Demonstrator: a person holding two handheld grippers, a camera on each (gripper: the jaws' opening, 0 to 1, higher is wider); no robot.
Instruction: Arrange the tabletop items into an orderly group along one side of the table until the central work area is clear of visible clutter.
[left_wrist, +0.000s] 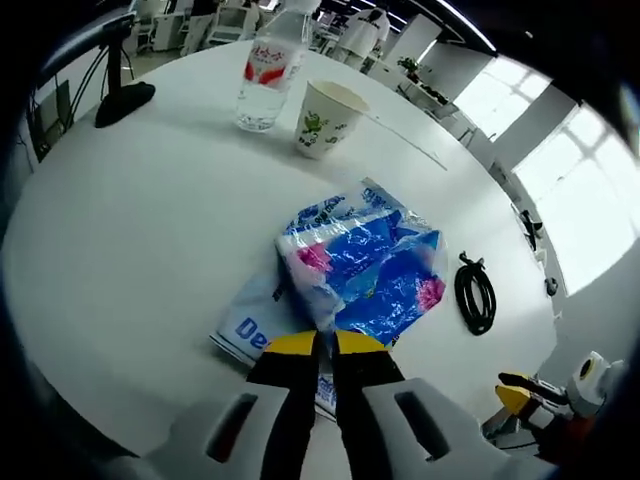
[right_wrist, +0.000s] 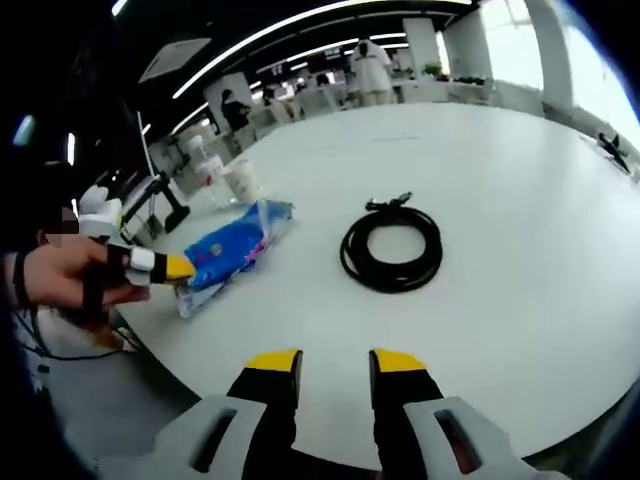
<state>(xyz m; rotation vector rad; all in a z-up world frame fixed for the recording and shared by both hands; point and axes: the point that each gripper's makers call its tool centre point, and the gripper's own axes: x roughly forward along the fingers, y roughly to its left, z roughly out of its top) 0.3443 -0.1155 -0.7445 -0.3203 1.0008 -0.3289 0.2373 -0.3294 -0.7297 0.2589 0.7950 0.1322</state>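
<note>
Pack (left_wrist: 360, 270) being gripped by left gripper (left_wrist: 318, 343).
Cable (right_wrist: 391, 247) is lying mid-surface; right gripper (right_wrist: 335, 363) fingers are hanging released; bottle (left_wrist: 270, 68), cup (left_wrist: 327, 118) sitting far.

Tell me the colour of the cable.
Black; the coiled cable shows best in the right gripper view.

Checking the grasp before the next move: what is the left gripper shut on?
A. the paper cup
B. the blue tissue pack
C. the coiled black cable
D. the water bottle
B: in the left gripper view, the left gripper is closed on the near edge of the blue tissue pack, while the cable, paper cup and water bottle lie apart from it.
</note>
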